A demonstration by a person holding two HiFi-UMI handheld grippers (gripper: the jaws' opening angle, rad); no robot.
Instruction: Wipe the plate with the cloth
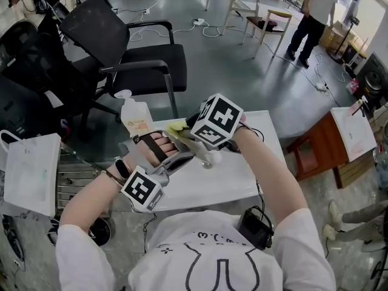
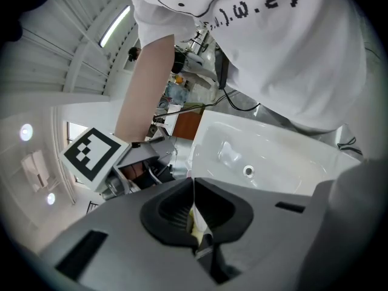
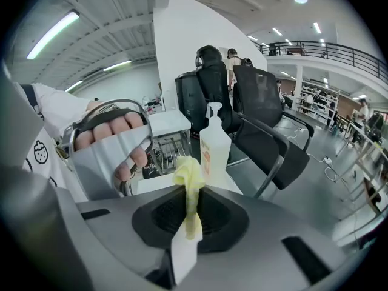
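Observation:
I hold a white plate (image 1: 193, 147) edge-up above the white table (image 1: 254, 174). My left gripper (image 1: 182, 157) is shut on the plate's rim; in the left gripper view that thin white rim (image 2: 197, 220) stands between the closed jaws (image 2: 195, 208). My right gripper (image 1: 195, 137), under its marker cube, is shut on a yellow cloth (image 1: 177, 127). In the right gripper view the cloth (image 3: 189, 183) bunches up out of the jaws (image 3: 191, 208), and the plate's edge (image 3: 180, 256) runs below it. The two grippers meet at the plate.
A pump bottle (image 1: 134, 115) stands at the table's far left corner, also in the right gripper view (image 3: 215, 147). A black office chair (image 1: 133, 53) is behind it. A white bag (image 1: 30, 168) is at the left, a wooden stool (image 1: 321, 144) at the right. A person (image 1: 312, 17) stands far back.

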